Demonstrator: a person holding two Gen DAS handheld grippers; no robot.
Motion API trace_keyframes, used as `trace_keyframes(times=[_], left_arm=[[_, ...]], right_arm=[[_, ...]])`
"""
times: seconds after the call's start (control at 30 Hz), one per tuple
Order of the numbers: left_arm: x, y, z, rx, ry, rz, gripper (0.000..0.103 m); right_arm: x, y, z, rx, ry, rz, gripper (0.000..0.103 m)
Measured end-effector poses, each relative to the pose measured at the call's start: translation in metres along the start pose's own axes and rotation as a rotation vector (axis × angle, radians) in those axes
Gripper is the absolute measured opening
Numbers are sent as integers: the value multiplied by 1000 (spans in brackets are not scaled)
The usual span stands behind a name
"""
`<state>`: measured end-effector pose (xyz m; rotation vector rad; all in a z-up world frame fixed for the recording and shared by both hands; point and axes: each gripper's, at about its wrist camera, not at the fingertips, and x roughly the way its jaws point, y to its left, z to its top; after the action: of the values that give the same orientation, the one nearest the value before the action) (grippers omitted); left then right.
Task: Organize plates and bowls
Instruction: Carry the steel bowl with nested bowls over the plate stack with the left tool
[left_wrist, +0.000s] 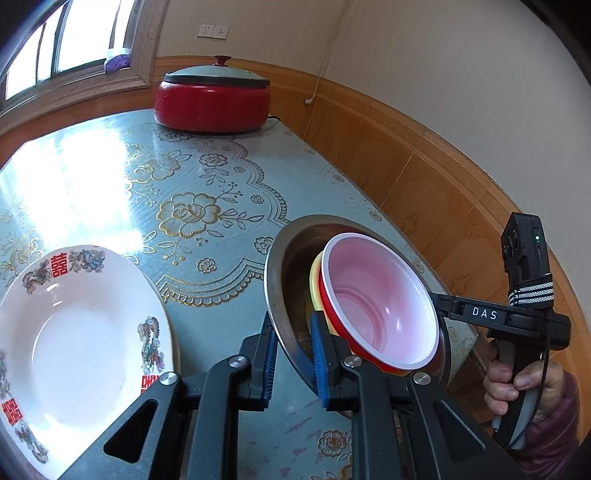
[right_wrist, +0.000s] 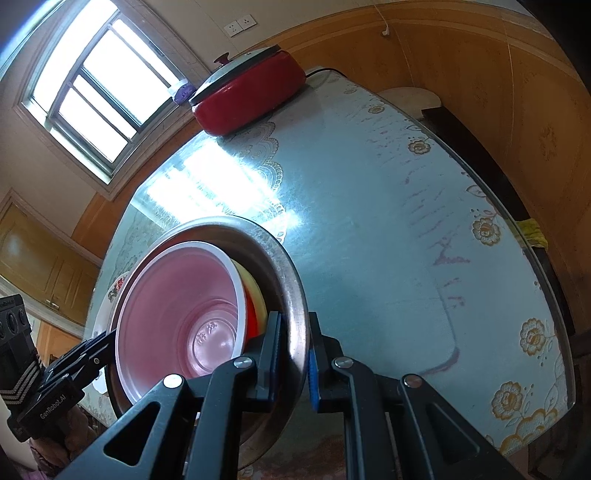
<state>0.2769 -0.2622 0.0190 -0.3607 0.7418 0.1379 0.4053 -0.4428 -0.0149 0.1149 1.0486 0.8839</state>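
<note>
A steel basin (left_wrist: 275, 291) holds a yellow bowl (left_wrist: 314, 284) with a red plastic bowl (left_wrist: 380, 295) nested in it. My left gripper (left_wrist: 293, 354) is shut on the basin's near rim. My right gripper (right_wrist: 295, 354) is shut on the opposite rim of the basin (right_wrist: 295, 280); the red bowl (right_wrist: 177, 314) and yellow bowl (right_wrist: 256, 295) show inside. The basin is held between both grippers, tilted above the table. A white plate with red characters and dragons (left_wrist: 81, 343) lies on the table at the left; its edge shows behind the basin in the right wrist view (right_wrist: 110, 299).
A red electric pot with a grey lid (left_wrist: 212, 98) stands at the table's far end (right_wrist: 247, 94). The table (left_wrist: 207, 192) has a blue floral cover. Wood-panelled walls run close along the right side. A window is at the far left.
</note>
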Motion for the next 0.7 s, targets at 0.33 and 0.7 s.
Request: trace_keyframes(times=[0.33, 0.7], left_arm=[[-37, 30, 7, 4, -46, -22, 18], [-99, 109, 9, -6, -82, -23, 14]], right_arm=[[-7, 47, -3, -38, -38, 5, 12], [8, 143, -20, -76, -51, 36, 12]])
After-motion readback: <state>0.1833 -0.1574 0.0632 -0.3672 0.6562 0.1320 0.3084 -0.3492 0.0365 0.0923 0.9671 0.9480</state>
